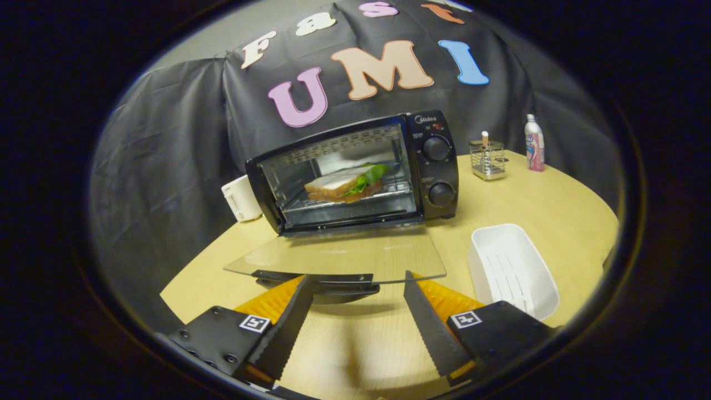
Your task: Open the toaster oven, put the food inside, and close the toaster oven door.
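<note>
A black toaster oven [433,166] stands on the round wooden table [555,205] with its glass door [339,255] folded down flat toward me. A sandwich [347,183] with green lettuce lies on the rack inside. My gripper [358,280] is open, its fingertips just under the door's front edge, either side of the dark door handle [319,280]. Nothing is held between the fingers.
An empty white tray [514,269] lies to the right of the door, close to my right finger. A wire caddy [487,160] and a bottle [534,143] stand at the far right. A white appliance [240,198] sits left of the oven.
</note>
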`<state>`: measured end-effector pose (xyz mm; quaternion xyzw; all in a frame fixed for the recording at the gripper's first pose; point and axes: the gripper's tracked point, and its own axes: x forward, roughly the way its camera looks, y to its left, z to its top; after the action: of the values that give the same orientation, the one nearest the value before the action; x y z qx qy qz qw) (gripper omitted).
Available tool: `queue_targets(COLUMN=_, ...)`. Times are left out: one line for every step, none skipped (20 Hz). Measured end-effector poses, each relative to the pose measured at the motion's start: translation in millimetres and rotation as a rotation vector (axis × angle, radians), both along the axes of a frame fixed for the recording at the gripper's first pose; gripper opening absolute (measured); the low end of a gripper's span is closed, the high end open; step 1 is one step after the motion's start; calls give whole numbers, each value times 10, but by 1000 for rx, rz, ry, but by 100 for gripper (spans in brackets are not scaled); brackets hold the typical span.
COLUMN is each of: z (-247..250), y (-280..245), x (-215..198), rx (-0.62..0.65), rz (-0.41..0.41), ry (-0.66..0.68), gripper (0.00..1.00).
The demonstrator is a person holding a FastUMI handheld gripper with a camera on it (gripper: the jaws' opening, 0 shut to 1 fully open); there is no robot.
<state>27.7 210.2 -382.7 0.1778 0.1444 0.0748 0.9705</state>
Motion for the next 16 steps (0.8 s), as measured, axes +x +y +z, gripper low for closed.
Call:
queue_targets(z=81, y=-5, x=10, rx=6, rz=-4, ry=-21, gripper=100)
queue_targets(z=189, y=-36, x=36, rx=12, rz=-14, ry=-49, gripper=100)
queue_targets(z=310, y=-56, x=74, rx=17, rz=-22, ry=-81, gripper=100)
queue_targets(z=422, y=-61, x=122, rx=11, rz=-28, ry=-114, gripper=100)
queue_targets(z=527, y=-70, x=154, rx=0, rz=-33, ry=-141, gripper=100)
queue_targets(z=642, y=-88, x=199, rx=-14, rz=-38, ry=-163, gripper=100)
queue_targets(z=710, y=-86, x=254, rx=-22, rz=-45, ry=-183, gripper=100)
queue_targets(z=781, y=-93, x=290, rx=-25, rz=-51, ry=-198, gripper=100)
queue_targets(z=841, y=-107, x=342, rx=-24, rz=-55, ry=-206, gripper=100)
queue_targets(z=892, y=-114, x=398, rx=-14, rz=-60, ry=-217, gripper=100)
queue_targets(z=945, y=-113, x=456, rx=4, rz=-58, ry=-222, gripper=100)
queue_targets(z=983, y=-97, x=505, rx=26, rz=-51, ry=-220, gripper=100)
queue_targets(z=1008, y=-86, x=550, rx=46, rz=-46, ry=-222, gripper=100)
queue_targets(z=1066, y=-103, x=608, rx=58, rz=-48, ry=-231, gripper=100)
queue_targets(z=1110, y=-107, x=665, rx=64, rz=-49, ry=-236, gripper=100)
queue_targets(z=1153, y=-115, x=720, rx=67, rz=-55, ry=-244, gripper=100)
